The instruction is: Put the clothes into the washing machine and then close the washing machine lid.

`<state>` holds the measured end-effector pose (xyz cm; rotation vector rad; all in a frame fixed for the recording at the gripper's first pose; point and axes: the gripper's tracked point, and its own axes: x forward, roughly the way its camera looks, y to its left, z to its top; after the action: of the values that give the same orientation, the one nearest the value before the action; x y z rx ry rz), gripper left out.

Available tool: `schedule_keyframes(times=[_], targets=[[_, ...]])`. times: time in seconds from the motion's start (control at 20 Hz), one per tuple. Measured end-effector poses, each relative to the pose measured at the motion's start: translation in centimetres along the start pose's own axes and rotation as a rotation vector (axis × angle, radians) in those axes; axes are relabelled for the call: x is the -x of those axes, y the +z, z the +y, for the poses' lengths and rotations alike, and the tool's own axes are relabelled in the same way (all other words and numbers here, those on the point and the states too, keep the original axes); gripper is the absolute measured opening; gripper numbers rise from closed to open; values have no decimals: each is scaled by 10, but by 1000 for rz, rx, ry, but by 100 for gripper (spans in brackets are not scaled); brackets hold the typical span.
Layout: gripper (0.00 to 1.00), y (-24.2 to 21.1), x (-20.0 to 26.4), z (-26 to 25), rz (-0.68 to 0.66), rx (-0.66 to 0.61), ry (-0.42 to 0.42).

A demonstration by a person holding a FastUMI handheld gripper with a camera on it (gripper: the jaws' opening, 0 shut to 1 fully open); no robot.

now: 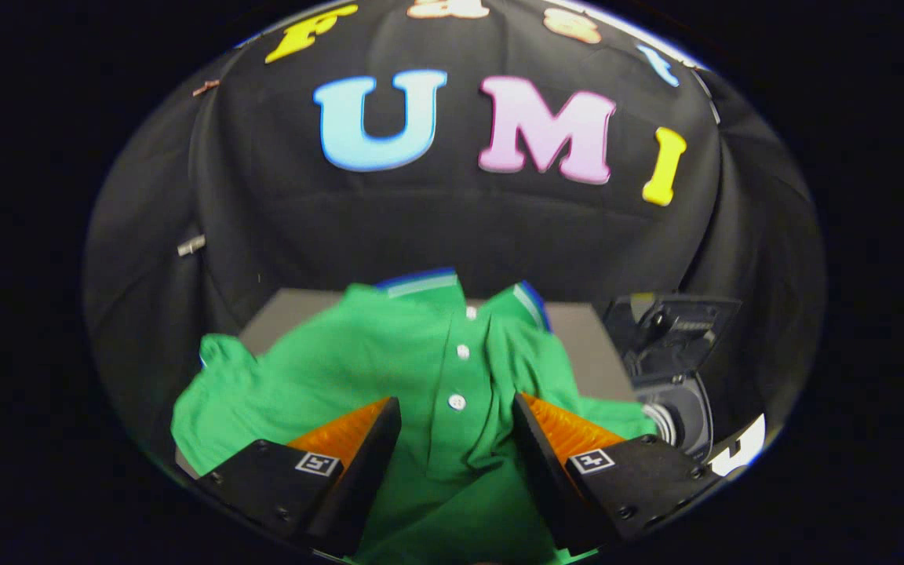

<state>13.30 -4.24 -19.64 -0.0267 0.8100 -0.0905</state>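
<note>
Gripper view: your gripper (456, 420) sits with its fingers spread wide, nothing pinched, over a green button-front polo shirt with a blue-and-white striped collar (389, 369). Shirt lies spread on a grey tabletop (589, 353), its placket and white buttons running between the fingers. Small dark washing machine (676, 392), lid up, stands beyond the right finger, just beside the shirt's edge.

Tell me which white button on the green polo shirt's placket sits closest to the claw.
The lowest white button on the green polo shirt, lying between the open claw's fingertips. The middle button and top button sit farther ahead, toward the collar.
</note>
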Motion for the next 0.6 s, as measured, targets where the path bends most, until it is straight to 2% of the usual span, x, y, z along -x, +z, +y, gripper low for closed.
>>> schedule_keyframes(times=[0.05, 0.25, 0.5, 0.6], targets=[[90, 8, -3, 1, -42, -5, 10], [91, 2, 1, -2, -22, 1, 13], [45, -1, 7, -1, -20, 57, 7], [45, -3, 8, -4, -13, 20, 9]])
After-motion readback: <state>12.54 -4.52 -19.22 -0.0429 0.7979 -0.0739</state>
